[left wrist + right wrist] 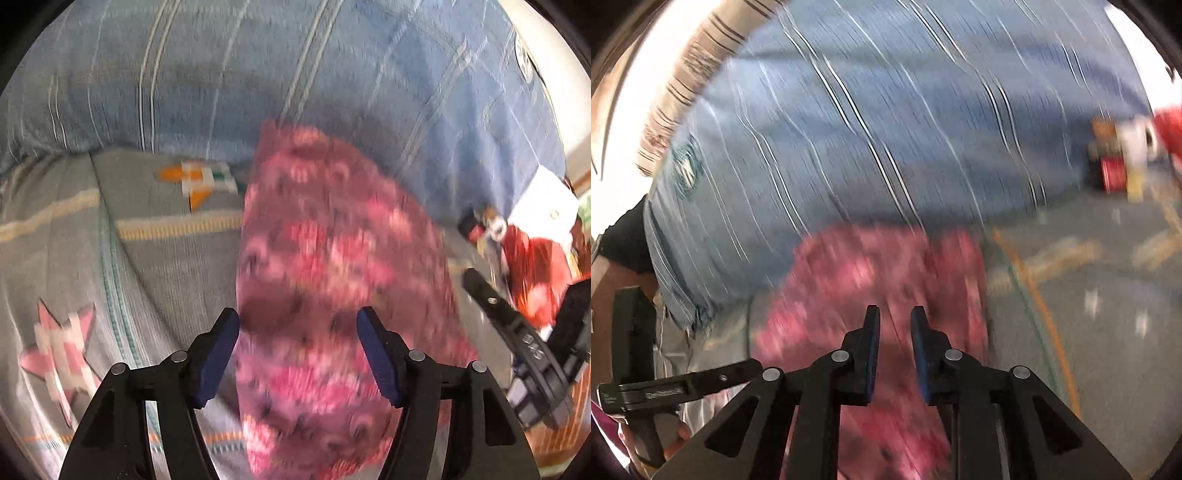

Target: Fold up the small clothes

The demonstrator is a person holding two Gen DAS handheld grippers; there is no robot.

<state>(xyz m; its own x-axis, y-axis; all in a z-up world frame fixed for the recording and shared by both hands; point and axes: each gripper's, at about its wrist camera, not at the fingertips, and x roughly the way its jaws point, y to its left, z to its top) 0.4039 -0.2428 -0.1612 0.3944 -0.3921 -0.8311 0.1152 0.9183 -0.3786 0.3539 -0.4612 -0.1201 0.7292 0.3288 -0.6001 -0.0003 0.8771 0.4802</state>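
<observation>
Grey patterned bedspread [166,258] under a blue striped pillow [258,74], with a pink garment [332,258] spread on top.

Its long axis runs straight away from the left gripper [297,321], whose jaws gape wide around it, holding nothing. The right gripper [894,317] hovers over the same garment [886,266], jaws narrowly parted and apparently empty, though blur hides contact. No containers are visible.

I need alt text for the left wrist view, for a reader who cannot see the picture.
A pink patterned garment, blurred by motion, lies on a grey bedspread, with the open left claw over its near end. A blue striped cushion fills the background, and the right claw enters from the right edge.
</observation>
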